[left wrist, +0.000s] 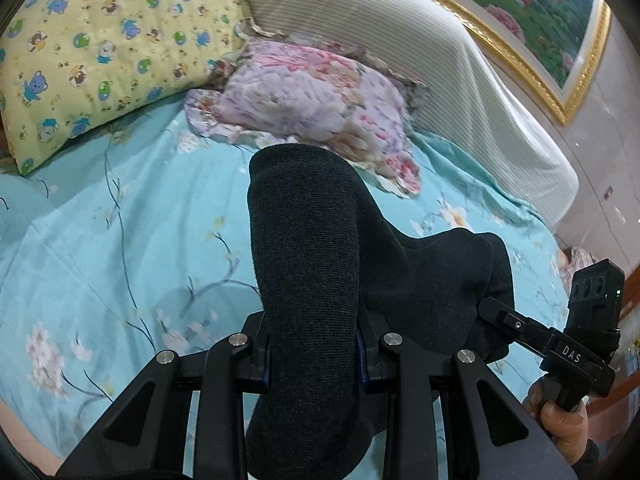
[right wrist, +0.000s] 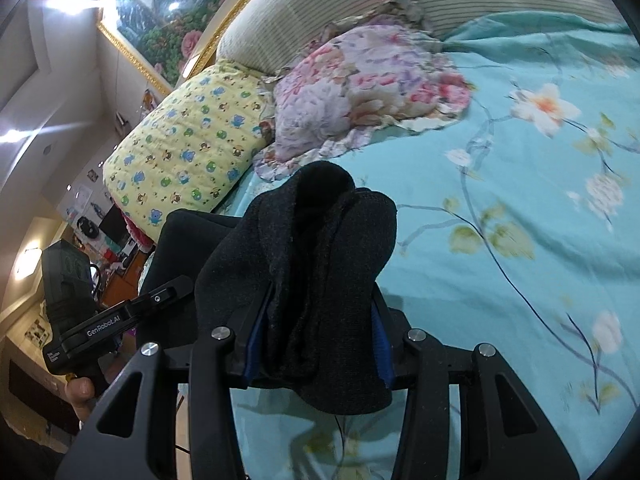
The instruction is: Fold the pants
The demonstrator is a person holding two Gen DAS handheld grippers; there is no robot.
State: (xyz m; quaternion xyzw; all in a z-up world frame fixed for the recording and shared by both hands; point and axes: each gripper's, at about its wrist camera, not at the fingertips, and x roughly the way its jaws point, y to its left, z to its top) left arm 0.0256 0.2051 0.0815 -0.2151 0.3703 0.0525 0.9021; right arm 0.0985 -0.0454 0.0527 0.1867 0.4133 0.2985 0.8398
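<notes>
Dark pants (left wrist: 304, 248) bunched above the turquoise bed (left wrist: 120, 220), left gripper (left wrist: 314, 354) fingers clamped on them, right gripper (right wrist: 316, 332) fingers likewise, pillows at the bed's head edge

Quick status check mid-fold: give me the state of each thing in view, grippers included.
Left gripper: shut on the pants.
Right gripper: shut on the pants.
Pants: dark, bunched, held up between both grippers above the bed, not laid flat.
Bedsheet: turquoise floral, spread, lightly wrinkled.
Floral pillow: lying near the headboard, crumpled.
Yellow pillow: propped against the headboard.
</notes>
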